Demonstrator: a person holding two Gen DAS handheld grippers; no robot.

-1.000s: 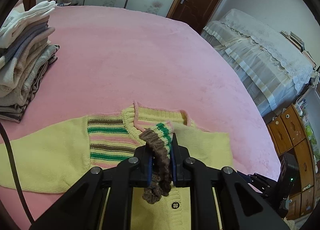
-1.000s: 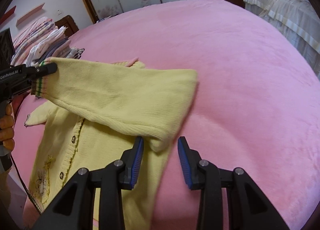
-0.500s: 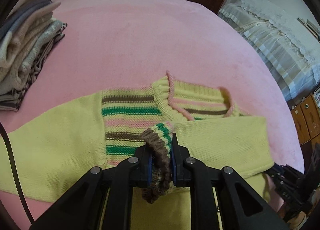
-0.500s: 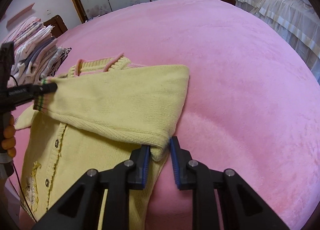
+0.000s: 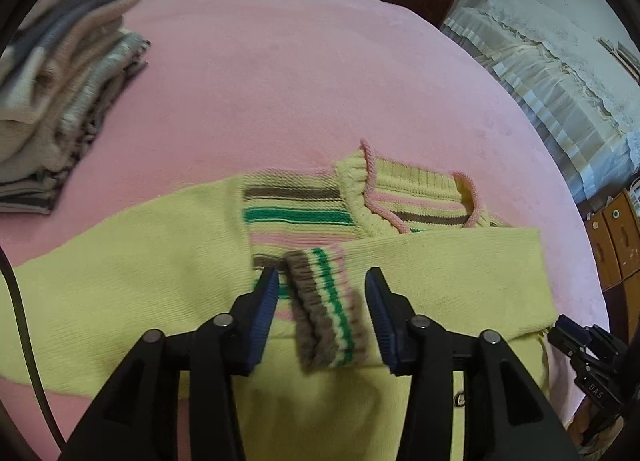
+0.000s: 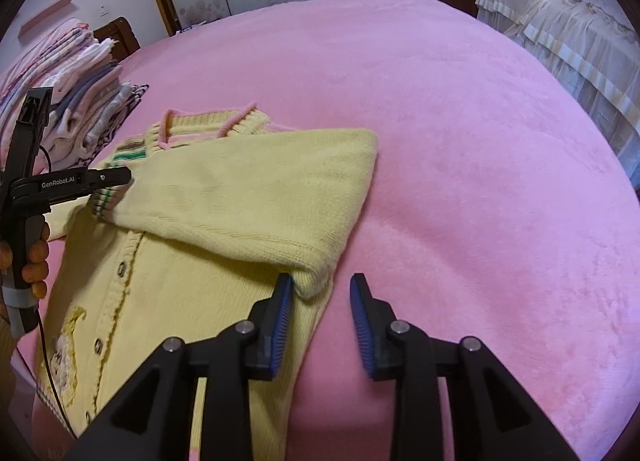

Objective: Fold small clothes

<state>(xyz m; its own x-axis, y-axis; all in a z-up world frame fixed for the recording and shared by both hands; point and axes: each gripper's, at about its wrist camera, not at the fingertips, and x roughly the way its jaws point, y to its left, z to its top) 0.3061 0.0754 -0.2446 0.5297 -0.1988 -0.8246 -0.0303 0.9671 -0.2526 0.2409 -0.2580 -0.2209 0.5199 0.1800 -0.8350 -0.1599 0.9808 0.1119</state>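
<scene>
With one sleeve (image 6: 256,197) laid across the chest of the yellow cardigan (image 6: 168,301) on the pink bed (image 6: 460,141), both left tongs (image 5: 322,297) and right tongs (image 6: 320,293) stand wide, holding nothing. Remaining: opposite sleeve (image 5: 120,261) outstretched, body unfolded.

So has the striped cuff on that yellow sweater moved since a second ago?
Yes. The striped cuff was pinched in the left tongs near the collar; now it lies released on the sweater's chest, lower relative to the collar.

Both grippers' fingers (image 5: 267,301) have opened, releasing the folded sleeve (image 6: 256,197) onto the cardigan (image 6: 180,301).
</scene>
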